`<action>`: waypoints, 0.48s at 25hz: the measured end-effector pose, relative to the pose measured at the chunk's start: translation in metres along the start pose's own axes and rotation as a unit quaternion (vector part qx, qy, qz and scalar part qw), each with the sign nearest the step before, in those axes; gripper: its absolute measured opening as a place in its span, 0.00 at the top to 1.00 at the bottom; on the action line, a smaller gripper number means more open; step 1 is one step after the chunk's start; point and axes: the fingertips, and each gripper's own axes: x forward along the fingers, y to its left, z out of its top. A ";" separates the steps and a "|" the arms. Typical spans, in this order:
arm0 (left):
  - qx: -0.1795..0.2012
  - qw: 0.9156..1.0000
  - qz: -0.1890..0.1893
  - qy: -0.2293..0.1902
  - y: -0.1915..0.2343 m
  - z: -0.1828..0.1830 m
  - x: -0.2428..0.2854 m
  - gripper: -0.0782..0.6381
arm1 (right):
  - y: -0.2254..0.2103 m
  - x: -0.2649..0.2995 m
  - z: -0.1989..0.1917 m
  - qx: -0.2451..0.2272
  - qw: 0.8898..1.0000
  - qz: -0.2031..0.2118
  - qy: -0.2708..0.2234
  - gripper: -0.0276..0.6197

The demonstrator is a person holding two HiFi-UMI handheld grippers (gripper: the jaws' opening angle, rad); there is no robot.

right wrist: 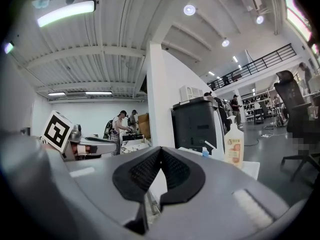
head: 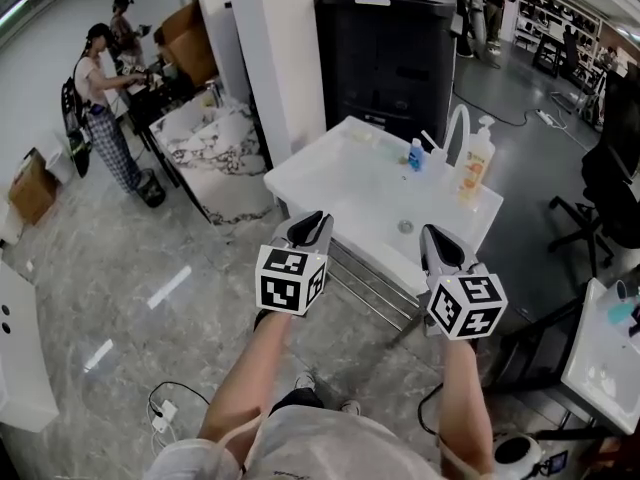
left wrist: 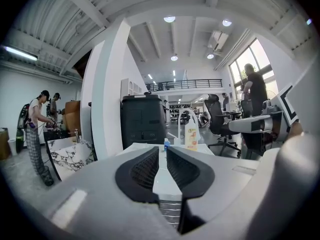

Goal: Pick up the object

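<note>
Likely target: pump bottle, 1 o'clock on tabletop. Probably light, slick plastic; grip mid-body. Left gripper jaws slightly apart, empty; right gripper jaws pressed together.

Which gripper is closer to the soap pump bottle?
Right. The right gripper faces the pump bottle across the sink; the left gripper is farther off to the left.

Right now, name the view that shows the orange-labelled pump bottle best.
The right gripper view: the pump bottle stands side-on, largest, clear of the jaws. The head view shows it small, from above; the left gripper view shows it small, beyond the jaw tips.
</note>
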 end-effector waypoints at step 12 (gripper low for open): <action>-0.007 1.000 -0.017 -0.011 0.037 0.002 0.042 0.78 | -0.006 0.048 -0.001 -0.009 1.000 -0.015 0.007 0.96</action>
